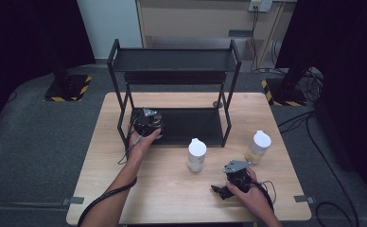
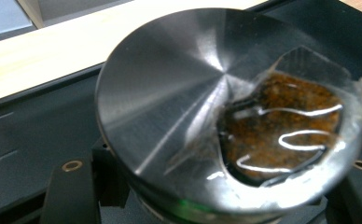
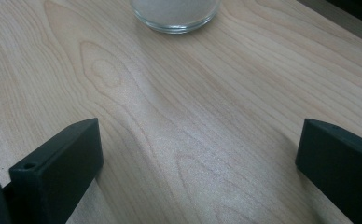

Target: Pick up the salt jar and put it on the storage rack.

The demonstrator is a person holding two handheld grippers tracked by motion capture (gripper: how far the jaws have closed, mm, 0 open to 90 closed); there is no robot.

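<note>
Handling notes for the metal-lidded jar (image 2: 184,93), read from the near edge outward. Nearest, the right claw (image 1: 222,189) rests on the wooden surface (image 1: 172,189) with its jaws spread wide and nothing between them. Just beyond stand two white-capped jars (image 1: 196,155) (image 1: 257,147), upright and apart from each other. Farther on, the left claw (image 1: 147,124) is pinching the metal-lidded jar at the front left of the lower shelf (image 1: 191,125) of the black rack (image 1: 172,61); whether the jar's base already touches the shelf cannot be told. The left gripper view looks down on its brushed lid, which carries a torn clear film (image 2: 309,93) over brown contents (possibly a seal or a sticky residue). Judged from the metal top and the likely glass body, the jar should be rigid, moderately heavy for its size, smooth enough to slip, and breakable if dropped. The sensible hold is across the sides just under the lid, kept upright, clear of the loose film, which gives no purchase.
</note>
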